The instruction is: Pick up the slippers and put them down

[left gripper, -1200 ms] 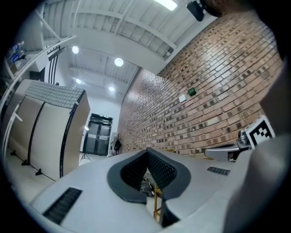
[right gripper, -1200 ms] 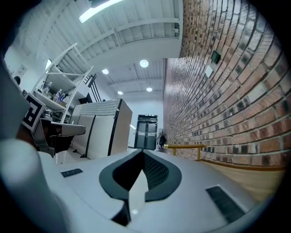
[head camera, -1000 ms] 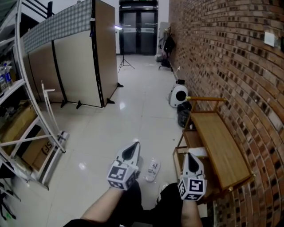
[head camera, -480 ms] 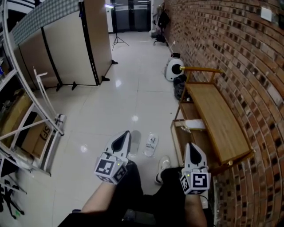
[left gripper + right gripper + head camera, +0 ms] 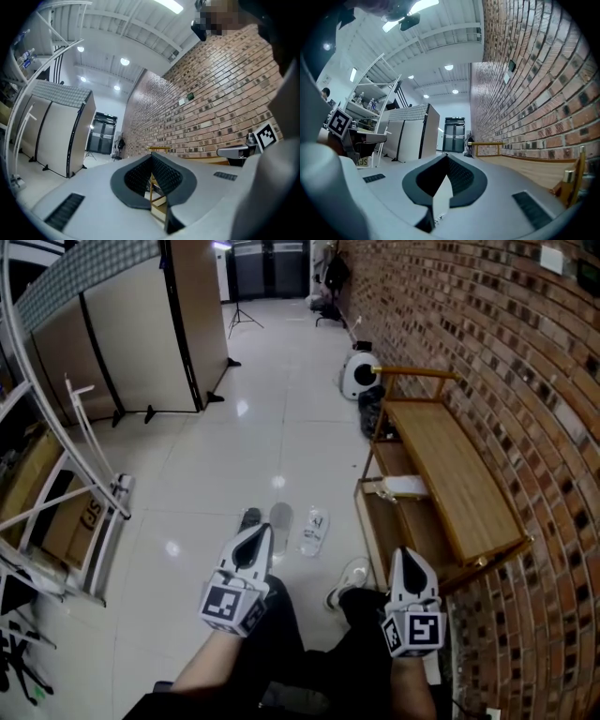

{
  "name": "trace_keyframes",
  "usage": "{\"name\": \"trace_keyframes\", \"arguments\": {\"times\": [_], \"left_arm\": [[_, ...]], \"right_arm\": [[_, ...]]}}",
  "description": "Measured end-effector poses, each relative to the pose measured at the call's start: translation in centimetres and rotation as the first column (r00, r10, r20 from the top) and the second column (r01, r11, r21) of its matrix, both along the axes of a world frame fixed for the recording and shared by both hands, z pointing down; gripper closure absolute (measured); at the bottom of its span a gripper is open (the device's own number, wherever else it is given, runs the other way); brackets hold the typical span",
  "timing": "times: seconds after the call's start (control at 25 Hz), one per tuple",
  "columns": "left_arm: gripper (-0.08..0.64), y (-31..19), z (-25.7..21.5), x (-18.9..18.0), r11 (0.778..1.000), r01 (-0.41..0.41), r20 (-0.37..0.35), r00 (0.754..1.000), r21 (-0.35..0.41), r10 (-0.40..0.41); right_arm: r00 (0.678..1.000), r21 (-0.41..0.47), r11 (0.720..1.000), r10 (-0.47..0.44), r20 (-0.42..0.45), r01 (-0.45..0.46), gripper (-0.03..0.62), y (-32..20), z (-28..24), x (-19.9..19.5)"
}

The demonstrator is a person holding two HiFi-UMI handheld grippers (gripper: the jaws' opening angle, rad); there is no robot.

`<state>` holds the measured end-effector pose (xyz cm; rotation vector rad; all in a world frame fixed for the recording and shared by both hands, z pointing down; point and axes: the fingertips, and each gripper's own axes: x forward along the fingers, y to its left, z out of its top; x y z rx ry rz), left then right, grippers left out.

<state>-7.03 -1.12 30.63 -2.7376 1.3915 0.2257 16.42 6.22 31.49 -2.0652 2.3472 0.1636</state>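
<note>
The slippers (image 5: 314, 531) lie together on the glossy floor (image 5: 216, 465), just left of the wooden rack (image 5: 450, 474). The left gripper (image 5: 259, 531) and right gripper (image 5: 405, 554) are both clenched shut, empty, on the near side of them. A brick wall (image 5: 525, 362) backs the rack. A white round appliance (image 5: 356, 377) stands at its far end. Partition panels (image 5: 131, 343) stand well left, with open floor between.

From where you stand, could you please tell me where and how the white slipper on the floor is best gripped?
Probably its near end, coming in low from the near side with the right gripper. The white slipper lies flat on the floor, lengthwise away, so that end offers a thin edge to pinch; the grey slipper crowds its left side. Open the shut jaws first.
</note>
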Motion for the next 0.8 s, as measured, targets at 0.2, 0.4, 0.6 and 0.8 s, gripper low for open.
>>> {"name": "trace_keyframes", "arguments": {"times": [0.2,0.4,0.6,0.8], "left_arm": [[0.555,1.6,0.1,0.4,0.999,-0.02,0.001,1.0,0.026,0.02],[0.555,2.9,0.4,0.7,0.999,-0.03,0.012,0.999,0.034,0.029],[0.555,3.1,0.6,0.1,0.999,-0.016,0.023,1.0,0.031,0.015],[0.555,3.0,0.8,-0.8,1.0,0.003,0.01,1.0,0.021,-0.003]], "right_arm": [[1.0,-0.009,1.0,0.011,0.022,-0.011,0.584,0.9,0.5,0.0],[1.0,-0.027,1.0,-0.01,0.021,0.011,0.584,1.4,1.1,-1.0],[0.999,-0.018,0.999,-0.032,0.013,0.032,0.584,1.1,0.8,-1.7],[0.999,-0.029,0.998,-0.047,0.018,0.047,0.584,0.7,1.3,-2.6]]}}
